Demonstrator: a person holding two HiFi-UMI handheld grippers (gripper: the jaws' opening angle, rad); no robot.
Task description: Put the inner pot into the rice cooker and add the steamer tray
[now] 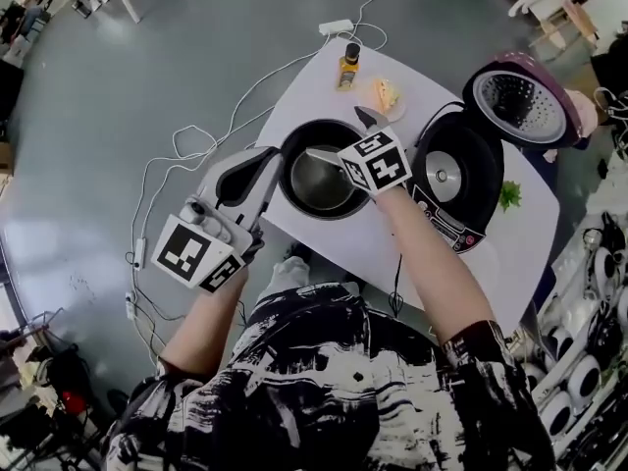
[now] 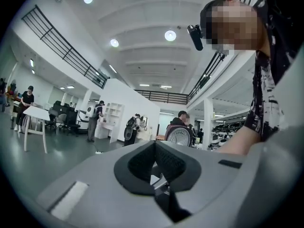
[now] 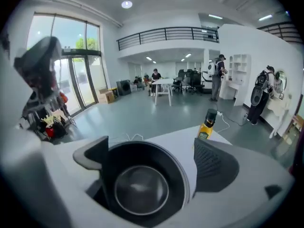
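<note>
Right gripper view: my right tool (image 3: 152,163) released, jaws straddling inner pot (image 3: 141,190) on bench (image 3: 173,136); left tool (image 1: 261,179) clenched, pot's 9 o'clock.

Head camera looks steeply down on the white surface (image 1: 324,86). The camera on the right claw (image 3: 149,151) peers closely into the inner pot (image 3: 141,186), shared with the head view; the one on the left claw (image 2: 155,150) tilts up toward the ceiling (image 2: 142,18).
</note>
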